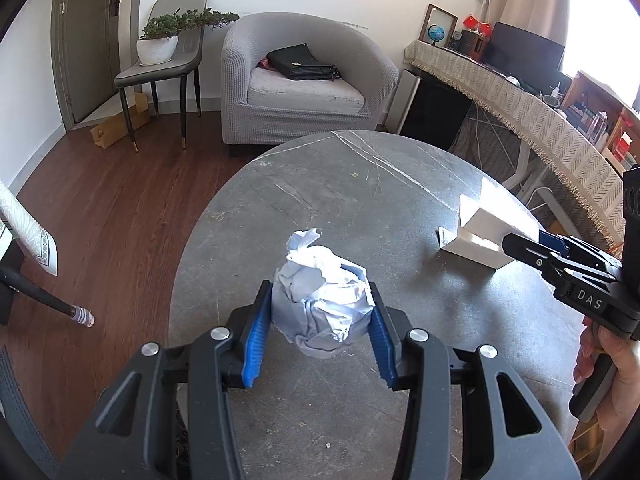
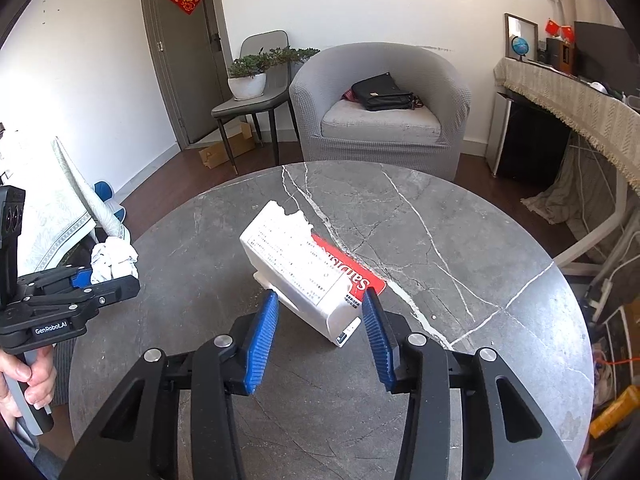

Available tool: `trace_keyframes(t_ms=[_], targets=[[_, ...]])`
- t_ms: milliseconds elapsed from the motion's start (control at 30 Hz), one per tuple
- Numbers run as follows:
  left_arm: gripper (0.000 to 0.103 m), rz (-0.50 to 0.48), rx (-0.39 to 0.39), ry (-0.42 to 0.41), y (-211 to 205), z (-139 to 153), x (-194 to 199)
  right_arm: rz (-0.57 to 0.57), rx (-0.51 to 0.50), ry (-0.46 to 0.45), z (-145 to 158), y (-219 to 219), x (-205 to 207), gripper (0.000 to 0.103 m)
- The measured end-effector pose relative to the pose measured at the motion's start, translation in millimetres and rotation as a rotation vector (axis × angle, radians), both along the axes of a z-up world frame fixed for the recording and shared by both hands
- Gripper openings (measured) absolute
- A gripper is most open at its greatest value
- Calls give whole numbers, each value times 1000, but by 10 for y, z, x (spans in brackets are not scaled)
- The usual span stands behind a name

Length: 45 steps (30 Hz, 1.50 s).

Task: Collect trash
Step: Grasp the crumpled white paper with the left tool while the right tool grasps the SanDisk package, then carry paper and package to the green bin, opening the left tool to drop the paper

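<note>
A crumpled ball of white and pale blue paper [image 1: 324,304] sits between the blue pads [image 1: 256,344] of my left gripper [image 1: 320,300], which is shut on it just over the round grey marble table [image 1: 360,184]. In the right wrist view the same left gripper [image 2: 102,280] shows at the left edge with the paper wad [image 2: 112,260] in it. A torn white box with a red printed flap [image 2: 296,264] lies tilted on the table, and my right gripper [image 2: 320,294] is shut on its near end. The left wrist view shows this box [image 1: 480,236] with the right gripper's fingers [image 1: 524,250] at it.
A grey armchair [image 2: 380,120] with a black bag stands behind the table. A chair holding a potted plant [image 2: 248,80] is left of it, near a cardboard box on the wood floor. A cloth-covered desk [image 2: 580,92] runs along the right. A hand [image 2: 36,376] grips the left handle.
</note>
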<state>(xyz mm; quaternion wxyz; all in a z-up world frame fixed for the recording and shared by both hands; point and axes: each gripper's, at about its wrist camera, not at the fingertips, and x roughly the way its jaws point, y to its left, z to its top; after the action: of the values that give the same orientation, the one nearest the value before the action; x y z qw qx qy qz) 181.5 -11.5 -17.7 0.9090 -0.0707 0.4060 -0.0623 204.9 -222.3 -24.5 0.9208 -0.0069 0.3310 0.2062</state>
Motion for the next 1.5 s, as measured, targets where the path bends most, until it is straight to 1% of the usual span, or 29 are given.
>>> trace_keyframes(t_ms=[33,200,267,333,367,400,500,700,933,1133,1500], targets=[[48,4,-3,2,30,2,-2,-3,-4,-3,8,27,-3,44],[48,4,8,7,117,11,-35,35,17,13,-19,181,36,32],[48,3,9,3,150,31,-56,40,11,10,-31,249,50,31],[48,6,8,0,197,52,-75,49,12,8,-29,301,55,24],[48,6,4,-2,224,64,-85,51,10,5,-29,327,58,17],[48,8,-1,-5,249,75,-97,55,10,2,-29,352,60,13],[48,13,-11,-11,325,106,-137,71,15,5,-24,433,69,3],[48,24,-1,-24,462,159,-238,95,20,-15,91,599,25,0],[48,56,7,-23,763,199,-390,156,30,-31,263,885,-124,0],[48,95,-2,-18,1054,224,-543,219,-4,-42,365,1195,-317,0],[48,143,47,28,1467,100,-878,330,-4,-46,451,1717,-590,0]])
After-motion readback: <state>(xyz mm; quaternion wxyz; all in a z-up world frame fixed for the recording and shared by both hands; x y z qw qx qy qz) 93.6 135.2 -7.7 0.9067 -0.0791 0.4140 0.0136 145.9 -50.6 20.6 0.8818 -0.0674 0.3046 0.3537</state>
